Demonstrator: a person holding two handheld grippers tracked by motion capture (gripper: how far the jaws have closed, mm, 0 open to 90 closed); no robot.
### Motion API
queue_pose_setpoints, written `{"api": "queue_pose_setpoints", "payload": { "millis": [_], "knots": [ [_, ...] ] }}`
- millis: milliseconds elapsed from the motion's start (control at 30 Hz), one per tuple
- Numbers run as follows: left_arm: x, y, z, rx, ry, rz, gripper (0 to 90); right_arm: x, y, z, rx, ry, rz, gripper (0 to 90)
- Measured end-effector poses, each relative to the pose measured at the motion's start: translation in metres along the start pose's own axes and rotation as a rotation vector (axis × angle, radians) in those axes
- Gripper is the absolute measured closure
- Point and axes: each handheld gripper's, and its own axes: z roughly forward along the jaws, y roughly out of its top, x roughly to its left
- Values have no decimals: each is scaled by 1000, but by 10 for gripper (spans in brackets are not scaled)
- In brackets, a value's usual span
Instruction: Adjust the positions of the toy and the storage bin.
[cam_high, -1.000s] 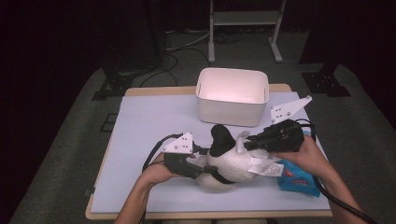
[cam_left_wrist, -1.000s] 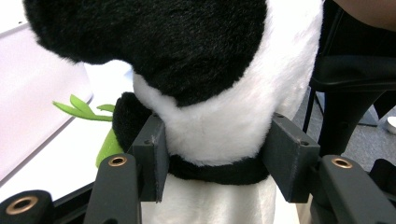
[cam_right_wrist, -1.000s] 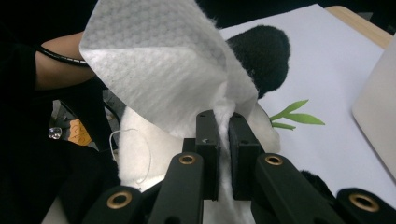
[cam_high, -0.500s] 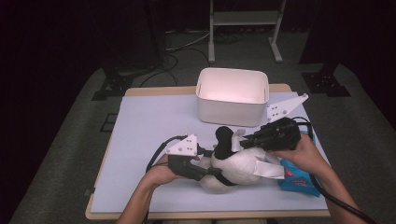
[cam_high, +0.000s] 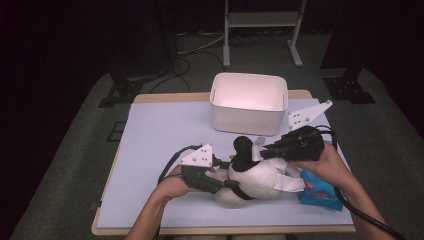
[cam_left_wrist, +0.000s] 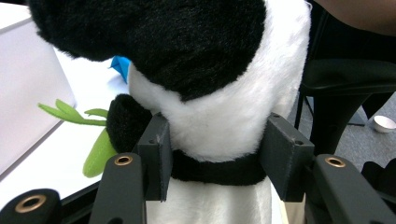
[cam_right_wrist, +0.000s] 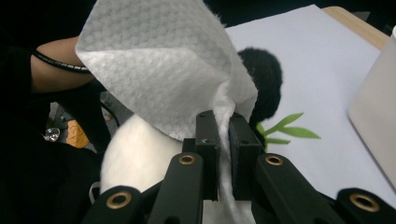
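A black-and-white panda plush lies on its side near the table's front edge. My left gripper comes at it from the left. In the left gripper view its pads press into the white fur on both sides of the panda plush, over a black band. My right gripper hovers over the panda's head. It is shut on a white tissue, which fans out above the right gripper in its own view. The tissue sits just above the plush's black ear.
A white bin stands at the back middle of the pale mat. A blue wipes pack lies under my right hand, right of the plush. Green fabric bamboo leaves poke out beside the panda.
The plush has settled slightly between the grippers. Both hands stay where they were, and the tissue stays in the right gripper.
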Motion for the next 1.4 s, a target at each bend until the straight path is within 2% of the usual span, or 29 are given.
{"api": "queue_pose_setpoints", "payload": {
  "millis": [100, 200, 300, 433, 567, 667, 733, 933, 1067, 1200, 1333, 1400],
  "knots": [
    [1, 1, 1, 3, -1, -2, 484, -1, 5, 3, -16, -10, -2, 839],
    [2, 1, 0, 8, 3, -8, 486, -2, 7, 4, -7, -13, 2, 837],
    [2, 1, 1, 8, 5, -13, 485, -1, 3, 0, 7, -9, 5, 835],
    [4, 2, 3, 7, 19, -46, 482, 2, -3, -6, 30, -7, 15, 830],
    [5, 7, 8, 20, 29, -48, 482, 5, -2, -9, 32, -26, 2, 828],
    [7, 10, 10, 26, 35, -59, 481, 4, 0, -9, 14, -17, 4, 828],
    [9, 10, 11, 27, 28, -61, 479, 4, 0, -9, 21, -21, -3, 829],
    [12, 11, 15, 26, 29, -73, 480, 4, -10, -21, 29, -15, 16, 819],
    [14, 12, 17, 47, 33, -84, 484, 5, -18, -23, 94, -42, 22, 819],
    [17, 8, 14, 73, 40, -100, 424, -3, -27, -25, 76, -42, 52, 824],
    [21, -1, 10, 103, 56, -116, 325, -11, -35, -24, 55, -36, 71, 826],
    [23, -7, 6, 119, 75, -135, 284, -11, -37, -24, 50, -33, 70, 826]
  ]
}}
